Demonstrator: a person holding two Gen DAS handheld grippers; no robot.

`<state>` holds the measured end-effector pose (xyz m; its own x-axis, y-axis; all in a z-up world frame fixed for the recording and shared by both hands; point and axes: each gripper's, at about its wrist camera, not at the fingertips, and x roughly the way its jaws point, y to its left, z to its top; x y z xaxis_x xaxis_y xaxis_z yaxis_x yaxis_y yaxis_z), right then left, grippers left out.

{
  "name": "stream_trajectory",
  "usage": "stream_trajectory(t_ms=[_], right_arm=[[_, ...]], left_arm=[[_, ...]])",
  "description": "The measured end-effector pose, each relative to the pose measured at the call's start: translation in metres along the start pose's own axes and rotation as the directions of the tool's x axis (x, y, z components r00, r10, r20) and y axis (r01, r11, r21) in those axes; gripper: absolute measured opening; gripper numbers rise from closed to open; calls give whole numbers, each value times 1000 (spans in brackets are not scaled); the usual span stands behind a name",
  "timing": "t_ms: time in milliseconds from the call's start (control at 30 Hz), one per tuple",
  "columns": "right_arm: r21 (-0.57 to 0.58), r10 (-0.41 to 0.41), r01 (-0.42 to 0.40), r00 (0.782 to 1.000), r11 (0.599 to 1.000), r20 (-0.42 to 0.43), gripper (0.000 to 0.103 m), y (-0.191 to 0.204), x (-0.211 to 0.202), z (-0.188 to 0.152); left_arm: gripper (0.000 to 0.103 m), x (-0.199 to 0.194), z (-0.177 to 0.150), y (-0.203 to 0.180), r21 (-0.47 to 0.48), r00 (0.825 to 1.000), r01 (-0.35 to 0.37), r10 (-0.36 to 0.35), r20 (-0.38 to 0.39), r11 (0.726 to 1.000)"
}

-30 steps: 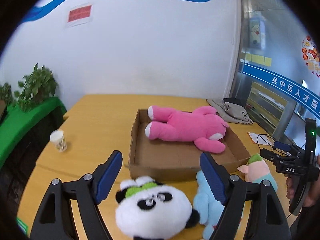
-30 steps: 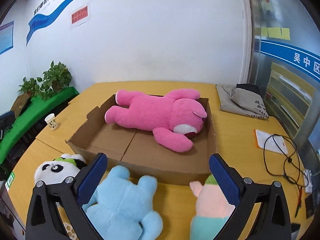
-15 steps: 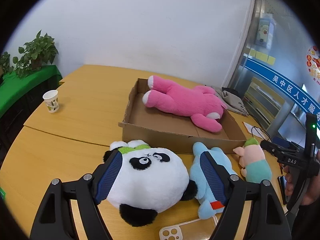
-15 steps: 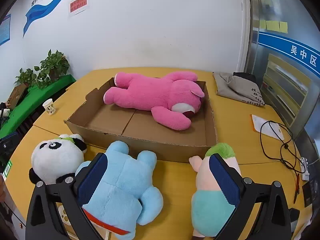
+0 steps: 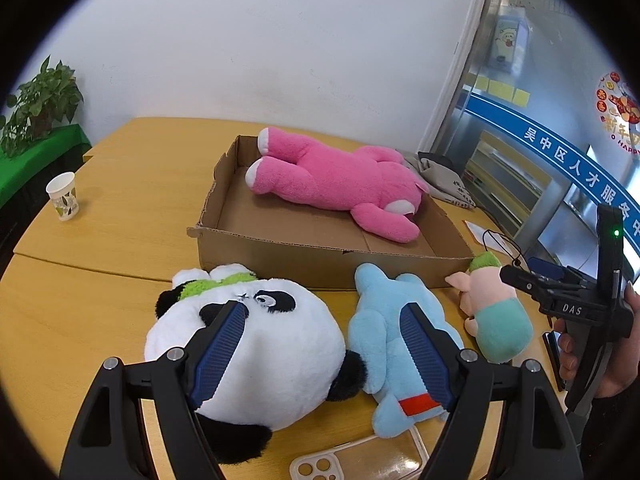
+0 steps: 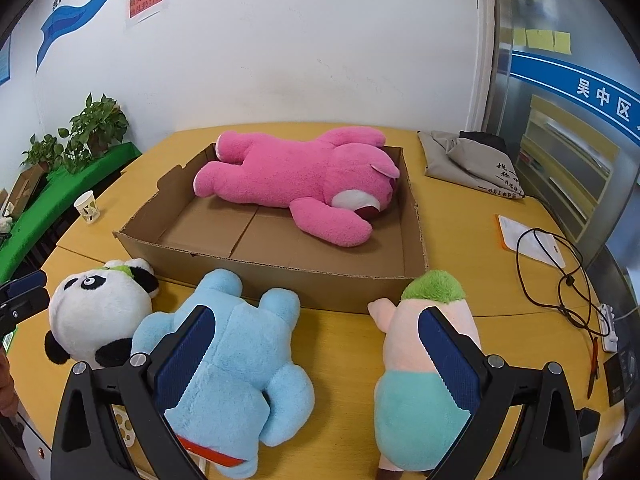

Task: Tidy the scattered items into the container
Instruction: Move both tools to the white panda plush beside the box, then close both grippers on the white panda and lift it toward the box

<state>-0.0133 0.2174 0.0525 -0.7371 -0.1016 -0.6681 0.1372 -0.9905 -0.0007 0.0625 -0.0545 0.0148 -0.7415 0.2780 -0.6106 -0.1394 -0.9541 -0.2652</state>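
On the yellow wooden table (image 6: 460, 236), a shallow cardboard box (image 6: 328, 286) holds a pink plush bear (image 6: 296, 178) lying along its far side. Near the box's front wall lie three toys: a panda plush (image 5: 256, 344) at left, a blue plush (image 6: 236, 360) in the middle, a pink-and-teal plush (image 6: 424, 376) at right. The left gripper (image 5: 320, 352) hangs over the panda and the blue plush, jaws spread wide, grasping nothing. The right gripper (image 6: 316, 356) hangs with jaws wide, gripping nothing, between the blue and the pink-and-teal plush. A clear phone case (image 5: 360, 460) lies nearest.
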Motion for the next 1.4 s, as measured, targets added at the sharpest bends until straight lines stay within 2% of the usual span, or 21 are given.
stream_trajectory(t_ms=[100, 233, 333, 367, 500, 533, 633, 733, 767, 833, 867, 967, 1100, 1167, 1233, 1333, 1400], right_arm=[[-65, 37, -37, 999, 997, -1, 103, 11, 3, -3], [-210, 169, -162, 985, 964, 17, 103, 41, 2, -9], [-379, 283, -264, 959, 887, -6, 103, 82, 2, -19], [-460, 318, -291, 948, 839, -20, 103, 103, 1, -25], [-644, 416, -342, 908, 684, -40, 103, 159, -2, -45], [-669, 426, -343, 904, 659, -44, 103, 169, 0, -48], [-746, 404, -289, 914, 600, -29, 103, 199, 8, -54], [-824, 392, -244, 920, 512, -29, 103, 223, 17, -59], [-851, 386, -222, 922, 475, -25, 103, 232, 23, -60], [-876, 373, -205, 927, 437, -31, 103, 243, 35, -60], [-878, 377, -220, 925, 426, -49, 103, 247, 43, -59], [-845, 376, -321, 913, 427, -157, 103, 255, 73, -53], [-840, 346, -308, 925, 447, -156, 103, 263, 82, -53], [-842, 330, -300, 931, 448, -156, 100, 266, 85, -57], [-834, 321, -302, 934, 462, -160, 95, 265, 85, -58], [-808, 317, -304, 936, 504, -154, 88, 260, 83, -58], [-787, 312, -299, 939, 540, -143, 81, 256, 78, -57]], left_arm=[[80, -3, -1, 13, -36, 1000, -11, 11, 0, 999], [80, -10, -4, 40, -125, 1000, -6, 5, -2, 992], [80, -11, -11, 68, -213, 1000, 9, -13, -19, 977], [80, -11, -14, 77, -237, 1000, 9, -15, -23, 971], [80, -7, -23, 117, -334, 999, 18, -33, -40, 943], [80, -4, -24, 125, -347, 998, 30, -48, -45, 937], [80, 10, -29, 151, -387, 992, 80, -112, -61, 919], [80, 35, -37, 177, -453, 976, 141, -199, -84, 880], [80, 44, -40, 187, -492, 961, 199, -267, -72, 848], [80, 59, -43, 202, -561, 926, 287, -374, -45, 777], [80, 66, -44, 207, -579, 911, 314, -410, -39, 753], [80, 82, -47, 208, -605, 870, 376, -493, -30, 702], [81, 90, -53, 207, -623, 852, 398, -523, -21, 673], [75, 91, -56, 201, -615, 846, 402, -532, -34, 678], [69, 88, -55, 198, -599, 850, 399, -524, -40, 694], [60, 78, -49, 189, -568, 863, 399, -504, -33, 720], [57, 72, -43, 179, -547, 870, 395, -493, -36, 738]])
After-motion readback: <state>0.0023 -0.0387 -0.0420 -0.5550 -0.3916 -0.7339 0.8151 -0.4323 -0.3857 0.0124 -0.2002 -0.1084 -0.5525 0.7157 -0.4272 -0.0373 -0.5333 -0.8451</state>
